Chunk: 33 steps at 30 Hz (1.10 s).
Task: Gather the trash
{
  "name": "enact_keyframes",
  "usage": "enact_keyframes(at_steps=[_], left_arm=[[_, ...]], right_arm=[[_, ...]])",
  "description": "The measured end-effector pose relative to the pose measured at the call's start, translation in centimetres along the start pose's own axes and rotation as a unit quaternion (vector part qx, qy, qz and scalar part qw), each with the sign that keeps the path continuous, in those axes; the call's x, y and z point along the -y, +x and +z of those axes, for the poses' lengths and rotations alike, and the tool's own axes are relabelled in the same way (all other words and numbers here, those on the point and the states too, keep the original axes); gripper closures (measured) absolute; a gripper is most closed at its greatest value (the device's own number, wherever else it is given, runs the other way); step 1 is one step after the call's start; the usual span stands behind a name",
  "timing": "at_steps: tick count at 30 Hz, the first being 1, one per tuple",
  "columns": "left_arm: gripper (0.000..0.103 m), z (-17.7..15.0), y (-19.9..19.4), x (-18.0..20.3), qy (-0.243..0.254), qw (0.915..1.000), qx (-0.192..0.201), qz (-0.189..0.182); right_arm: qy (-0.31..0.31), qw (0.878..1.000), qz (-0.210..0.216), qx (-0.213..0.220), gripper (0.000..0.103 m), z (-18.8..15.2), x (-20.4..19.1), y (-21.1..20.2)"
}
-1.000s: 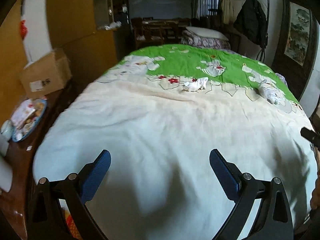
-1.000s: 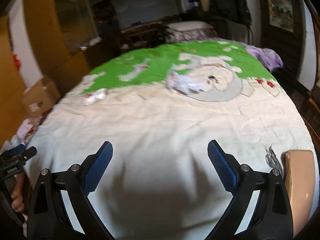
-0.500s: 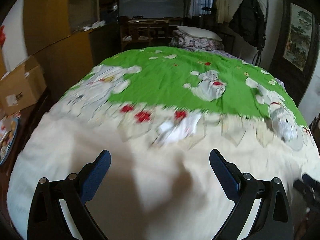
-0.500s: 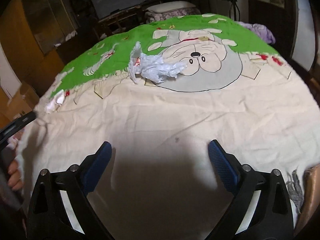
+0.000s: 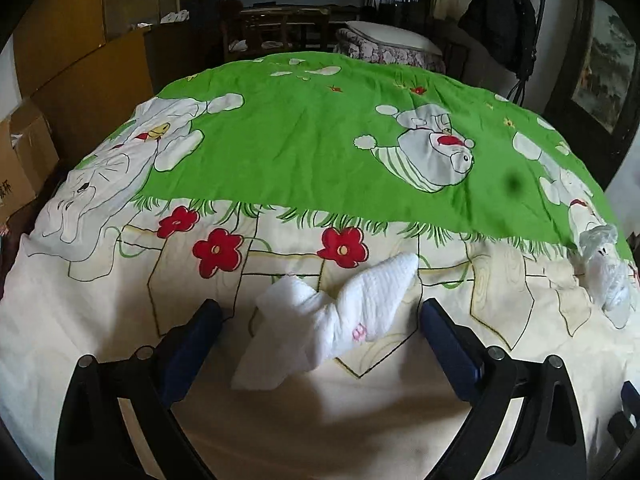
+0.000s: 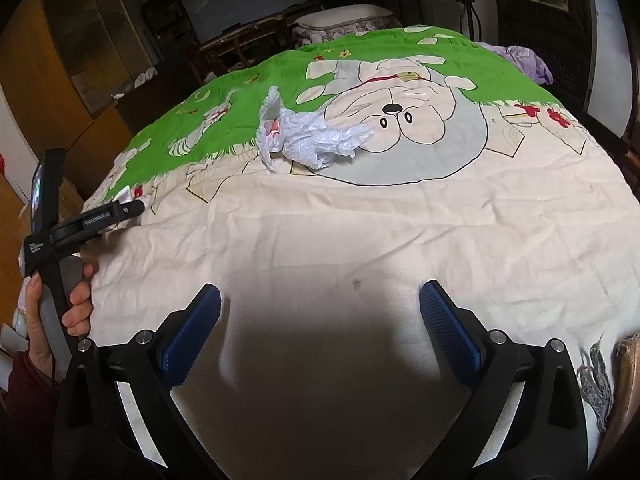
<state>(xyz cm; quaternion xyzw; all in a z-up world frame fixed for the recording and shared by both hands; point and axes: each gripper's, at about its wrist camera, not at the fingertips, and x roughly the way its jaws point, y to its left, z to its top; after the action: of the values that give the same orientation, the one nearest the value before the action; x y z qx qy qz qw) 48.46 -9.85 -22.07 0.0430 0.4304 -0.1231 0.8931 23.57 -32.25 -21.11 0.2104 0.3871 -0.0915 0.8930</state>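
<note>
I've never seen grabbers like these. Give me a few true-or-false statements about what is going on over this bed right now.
1. The white tissue lies between the open fingers of the left gripper. True.
2. The right gripper is clamped on the crumpled plastic bag. False: it is open and empty, and the bag lies farther up the bedspread.
3. The tissue rests on the green part of the cover. False: it is on the cream part, just below the red flowers.
4. A bare hand holds the left gripper's handle. True.
</note>
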Motion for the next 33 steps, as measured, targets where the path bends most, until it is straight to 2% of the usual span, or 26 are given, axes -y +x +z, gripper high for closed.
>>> enact_keyframes(at_steps=[4,6,8,9,11,14,22,24,26,29,33], left_arm=[[0.006,-0.2,-0.1,0.0,0.002,1.0000,0.004,-0.002],[0.014,-0.4,-0.7,-0.3,-0.003,0.9999,0.012,-0.010],[0.035,-0.6,-1.2,-0.7,-0.008,0.9994,0.025,-0.023],[0.040,-0.7,-1.5,-0.6,-0.009,0.9992,0.029,-0.026],[0.066,-0.9,-2.0,-0.8,-0.011,0.9984,0.036,-0.042],[0.074,-1.9,-3.3,-0.9,-0.011,0.9967,0.051,-0.062],[0.074,-6.7,-7.3,1.5,0.031,0.9934,0.060,-0.093],[0.072,-6.9,-7.7,1.6,0.028,0.9925,0.061,-0.102],[0.072,-6.7,-7.2,1.5,0.023,0.9935,0.045,-0.103],[0.070,-6.6,-6.5,1.0,0.010,0.9933,0.028,-0.112],[0.064,-6.6,-6.3,1.1,0.009,0.9935,0.023,-0.111]], right_arm=[[0.000,1.000,-0.001,0.000,0.007,0.0,-0.1,0.0],[-0.001,1.000,-0.002,0.000,0.007,0.0,0.0,0.0],[0.001,1.000,0.000,0.000,0.007,0.0,0.0,0.0],[0.002,1.000,0.001,0.001,0.007,0.0,0.0,0.0],[0.004,1.000,0.005,0.003,0.007,-0.1,0.1,0.0],[0.005,1.000,0.005,0.003,0.007,-0.1,0.1,0.0],[0.014,1.000,0.010,0.012,0.007,0.0,0.4,-0.4],[0.031,0.999,0.022,0.013,0.007,0.4,1.0,-0.5],[0.052,0.998,0.033,0.018,0.007,1.3,1.6,-0.3],[0.060,0.997,0.012,0.040,0.007,3.2,1.6,0.4],[0.057,0.998,0.009,0.038,0.007,5.5,0.7,2.6]])
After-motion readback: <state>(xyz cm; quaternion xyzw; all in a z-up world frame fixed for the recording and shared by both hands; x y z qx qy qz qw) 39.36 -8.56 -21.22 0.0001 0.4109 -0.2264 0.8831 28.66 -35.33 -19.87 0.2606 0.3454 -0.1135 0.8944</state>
